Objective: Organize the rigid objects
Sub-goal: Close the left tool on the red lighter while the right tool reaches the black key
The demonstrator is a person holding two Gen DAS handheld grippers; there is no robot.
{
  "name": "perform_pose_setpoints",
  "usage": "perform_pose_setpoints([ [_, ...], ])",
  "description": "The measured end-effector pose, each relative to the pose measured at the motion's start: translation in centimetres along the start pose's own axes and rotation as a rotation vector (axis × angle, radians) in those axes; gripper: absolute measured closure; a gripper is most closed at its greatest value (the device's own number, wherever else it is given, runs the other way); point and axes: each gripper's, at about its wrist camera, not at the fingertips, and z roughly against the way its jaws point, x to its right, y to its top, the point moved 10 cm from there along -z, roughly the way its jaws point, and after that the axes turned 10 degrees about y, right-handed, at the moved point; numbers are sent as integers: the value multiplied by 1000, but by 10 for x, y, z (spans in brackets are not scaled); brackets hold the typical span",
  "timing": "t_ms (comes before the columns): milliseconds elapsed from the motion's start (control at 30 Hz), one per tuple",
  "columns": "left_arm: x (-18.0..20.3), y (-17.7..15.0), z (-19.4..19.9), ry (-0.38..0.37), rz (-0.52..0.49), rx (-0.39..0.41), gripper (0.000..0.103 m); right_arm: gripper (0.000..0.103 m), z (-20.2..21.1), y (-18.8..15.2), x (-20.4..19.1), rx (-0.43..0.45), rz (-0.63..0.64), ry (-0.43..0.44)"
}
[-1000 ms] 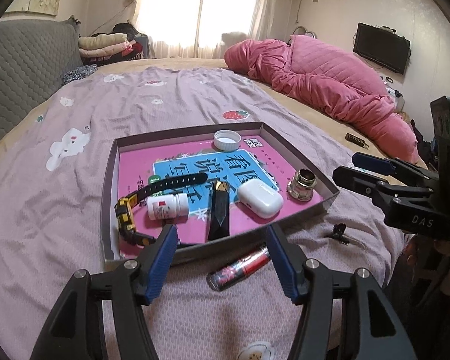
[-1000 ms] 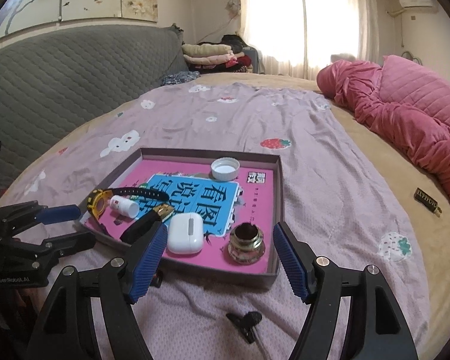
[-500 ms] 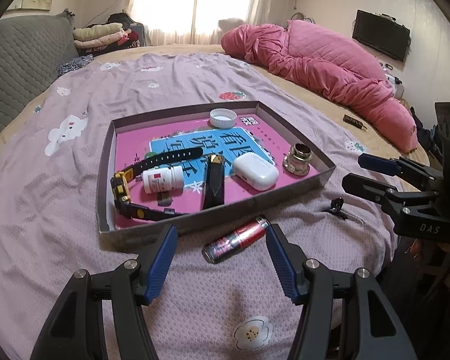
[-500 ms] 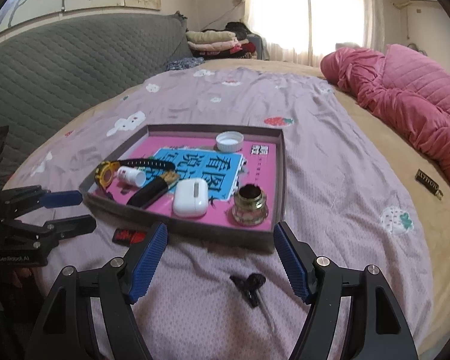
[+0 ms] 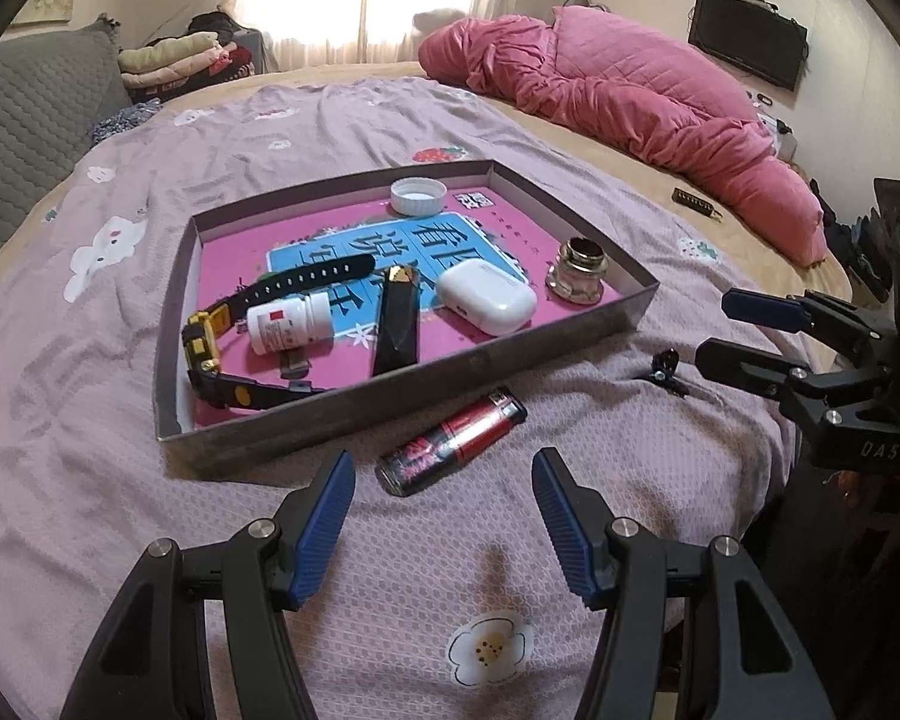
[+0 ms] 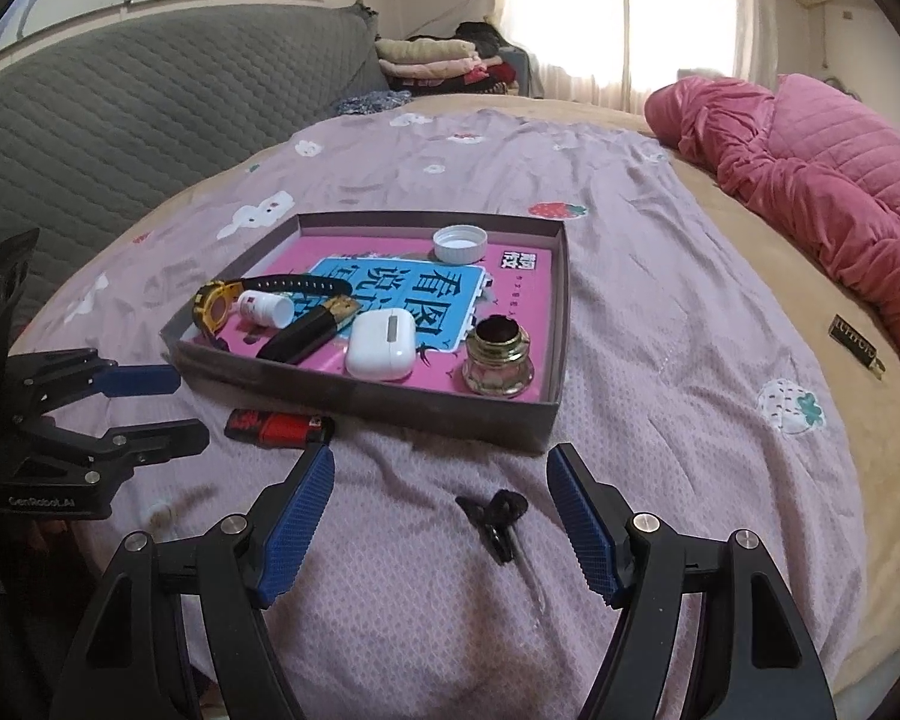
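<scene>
A shallow grey box with a pink book in it lies on the bed. It holds a watch, a white pill bottle, a black stick, a white earbud case, a glass jar and a white cap. A red and black lighter lies on the sheet in front of the box, just ahead of my open, empty left gripper. A small black clip lies between the fingers of my open, empty right gripper.
The bed has a lilac patterned sheet. A pink quilt is heaped at the far right. A small dark tag lies on the tan mattress at the right. A grey quilted headboard and folded clothes stand behind.
Both grippers have pulled back and down from the box. The lighter and the clip now sit closer to the fingertips. Nothing was picked up.
</scene>
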Motion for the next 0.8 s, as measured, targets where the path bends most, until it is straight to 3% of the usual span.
perform_pose_setpoints([
  [200, 5, 0, -8, -19, -7, -11, 42, 28, 1, -9, 13, -18, -35, -9],
  [467, 11, 1, -27, -30, -37, -33, 42, 28, -17, -28, 29, -104, -90, -20],
  [733, 12, 2, -46, -17, -69, -49, 42, 29, -35, -35, 31, -159, -60, -34],
  [800, 12, 2, -50, -11, -81, -55, 42, 34, -38, -36, 32, -171, -34, -52],
])
